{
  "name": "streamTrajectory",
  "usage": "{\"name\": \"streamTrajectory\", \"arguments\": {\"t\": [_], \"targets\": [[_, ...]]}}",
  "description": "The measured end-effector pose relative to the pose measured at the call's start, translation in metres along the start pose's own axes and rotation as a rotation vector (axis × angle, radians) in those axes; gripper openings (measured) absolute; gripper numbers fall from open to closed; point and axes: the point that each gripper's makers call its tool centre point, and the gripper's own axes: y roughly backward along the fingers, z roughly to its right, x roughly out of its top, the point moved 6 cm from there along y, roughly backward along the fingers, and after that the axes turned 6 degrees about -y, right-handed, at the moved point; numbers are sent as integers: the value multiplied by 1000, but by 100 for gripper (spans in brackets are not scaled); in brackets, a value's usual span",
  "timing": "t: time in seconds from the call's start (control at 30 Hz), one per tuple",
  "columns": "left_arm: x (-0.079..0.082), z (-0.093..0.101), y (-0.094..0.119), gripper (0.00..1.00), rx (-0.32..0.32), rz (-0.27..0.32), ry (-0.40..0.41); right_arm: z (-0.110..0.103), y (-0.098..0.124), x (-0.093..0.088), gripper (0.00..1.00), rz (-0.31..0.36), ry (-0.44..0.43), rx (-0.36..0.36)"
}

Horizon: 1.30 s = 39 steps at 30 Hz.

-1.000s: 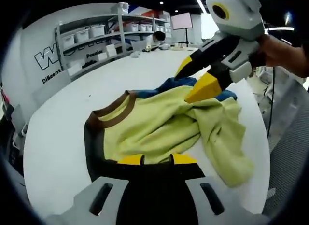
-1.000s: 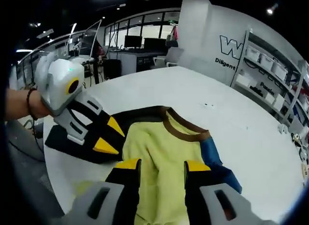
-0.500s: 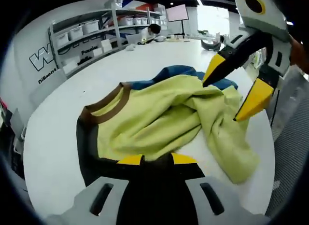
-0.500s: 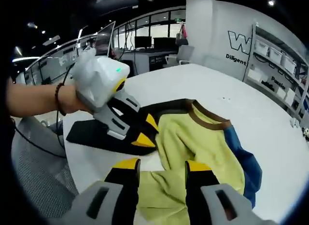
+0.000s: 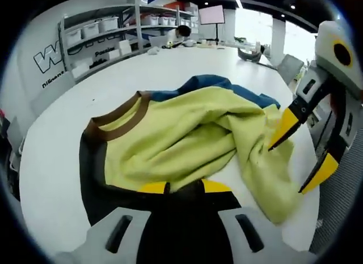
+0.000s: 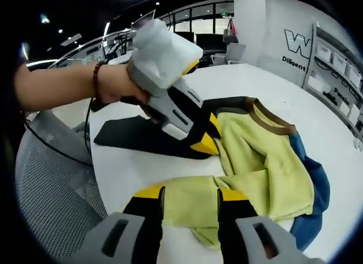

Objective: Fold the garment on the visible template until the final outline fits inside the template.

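1. The garment [image 5: 187, 133], yellow-green with a brown collar and blue parts, lies rumpled on the white table [image 5: 57, 156], partly over the black template [image 6: 142, 140].
2. In the left gripper view, the left gripper [image 5: 184, 187] sits at the garment's near edge with black material running between its yellow-tipped jaws. It looks clenched on that edge, but the contact is hidden behind the jaws, so I cannot tell for sure.
3. To the right of the left gripper, the right gripper [image 5: 299, 156] hangs with its jaws spread apart, one tip just beside the loose yellow sleeve.
4. In the right gripper view, the right gripper [image 6: 190, 194] has its jaws released, with the folded yellow sleeve lying beyond and between them.
5. Ahead of it, a hand [image 6: 116, 82] wearing a beaded bracelet holds the left gripper [image 6: 209, 140], tips down at the garment's edge on the template.
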Motion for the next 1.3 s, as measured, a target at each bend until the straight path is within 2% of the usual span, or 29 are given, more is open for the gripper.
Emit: {"name": "streamTrajectory", "arguments": {"t": [0.1, 0.33, 0.43, 0.6, 0.7, 0.87, 0.97, 1.03, 1.07, 1.1, 1.2, 1.23, 1.3], "targets": [[2, 1, -3, 15, 4, -7, 9, -5, -5, -5, 33, -29, 60, -2], [3, 2, -4, 13, 11, -9, 3, -19, -16, -12, 29, -100, 134, 29], [2, 3, -4, 11, 14, -7, 0, -18, -20, -14, 27, -123, 116, 27], [2, 3, -3, 11, 17, -5, 19, -18, -22, -16, 15, -144, 144, 16], [1, 3, -3, 11, 24, 0, 32, -18, -23, -20, 13, -180, 132, 4], [1, 4, -3, 10, 26, 3, 30, -19, -24, -19, 8, -177, 166, -28], [1, 4, -3, 10, 28, 3, 36, -19, -25, -18, 0, -177, 259, -63], [1, 3, -3, 10, 33, 8, 44, -19, -26, -17, 0, -186, 289, -79], [1, 3, -4, 9, 36, 11, 47, -19, -27, -16, 0, -188, 296, -66], [0, 4, -3, 9, 38, 15, 48, -18, -27, -15, 0, -189, 290, -63], [0, 5, -2, 7, 37, 26, 47, -14, -24, -14, 0, -163, 191, -42], [-1, 5, -2, 6, 34, 28, 49, -12, -19, -9, 0, -119, 175, -42], [-1, 5, 0, 4, 24, 31, 44, -7, -10, -2, 0, -73, 159, -61]]}}
